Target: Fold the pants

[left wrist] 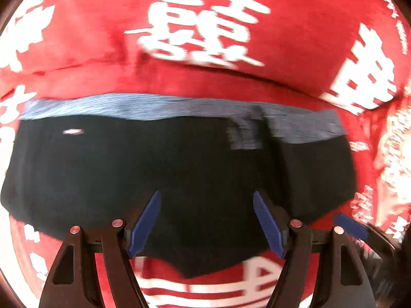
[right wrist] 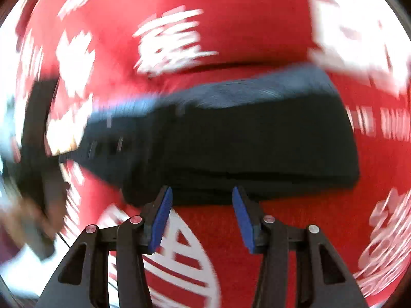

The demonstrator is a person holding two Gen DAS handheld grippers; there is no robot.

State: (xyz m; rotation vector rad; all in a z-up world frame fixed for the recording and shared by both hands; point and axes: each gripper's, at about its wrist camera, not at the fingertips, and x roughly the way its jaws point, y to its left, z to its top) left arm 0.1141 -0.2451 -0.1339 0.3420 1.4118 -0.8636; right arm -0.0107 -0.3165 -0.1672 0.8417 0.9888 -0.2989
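Pants (left wrist: 179, 174), dark navy to black, are seen folded into a compact bundle on a red cloth (left wrist: 102, 38) printed with large white characters. What lies under the cloth cannot be told. Along the far edge of the bundle a lighter blue band (left wrist: 154, 106) is shown, running from side to side in the left wrist view; whether it is a waistband or a turned-up inner face cannot be told.

In the left wrist view the left gripper (left wrist: 206, 220) is held over the near part of the bundle, pointing steeply down. Its jaws are parted widely, and nothing is pinched between the blue pads (left wrist: 145, 224); the dark fabric is seen behind and below them, but contact cannot be judged. At the lower right edge of that view another blue pad on a black body is glimpsed, blurred.

In the right wrist view the picture is heavily smeared. The right gripper (right wrist: 203, 218) is held just before the near edge of the bundle, over bare red cloth, with the fingertips (right wrist: 164, 213) close to the fabric's edge. Its jaws are parted about halfway and nothing is held between them. Layered edges of the fold are made out along the near side of the pants. At the left border a dark blurred shape is seen, too smeared to be named.
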